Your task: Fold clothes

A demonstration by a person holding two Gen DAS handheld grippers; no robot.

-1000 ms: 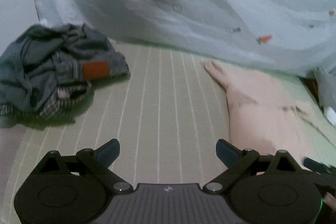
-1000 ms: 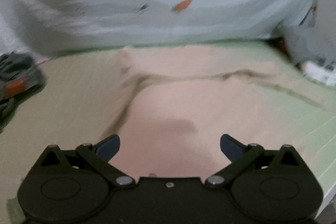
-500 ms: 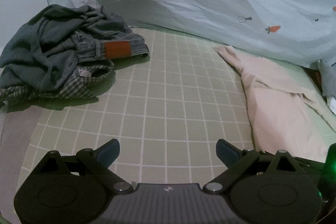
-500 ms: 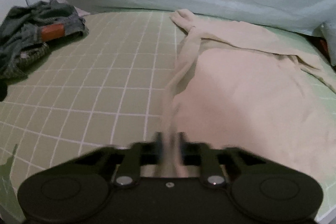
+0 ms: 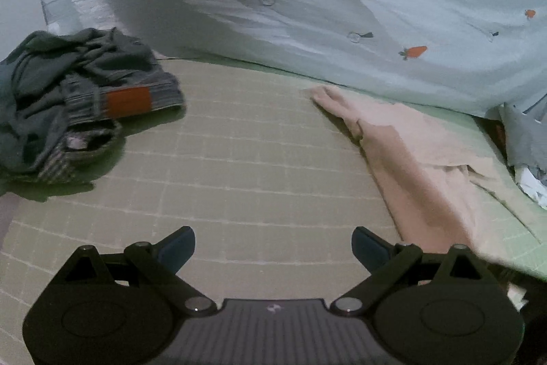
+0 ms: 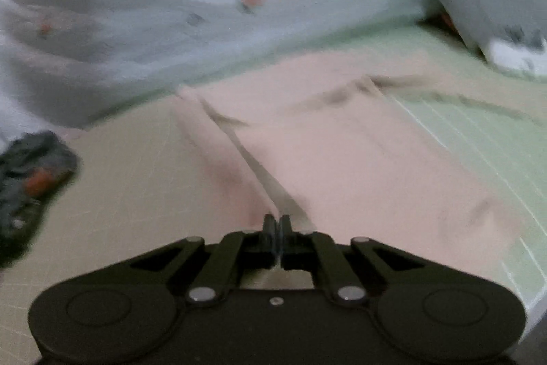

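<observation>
A pale pink garment (image 6: 342,153) lies spread on the green grid mat (image 6: 136,187); it also shows at the right of the left wrist view (image 5: 410,159). My right gripper (image 6: 276,224) is shut on the garment's near left edge, and a fold of cloth runs away from the jaws. My left gripper (image 5: 273,245) is open and empty, over bare mat (image 5: 256,166) left of the garment.
A heap of dark grey clothes with an orange patch (image 5: 68,98) lies at the mat's left, blurred in the right wrist view (image 6: 30,183). A pale carrot-print sheet (image 5: 342,5) hangs along the back. Grey and white cloth (image 5: 523,146) lies at the far right.
My right gripper went from open over the garment to shut on its left edge and now pulls the edge up. My left gripper stays open with only small camera shifts.
</observation>
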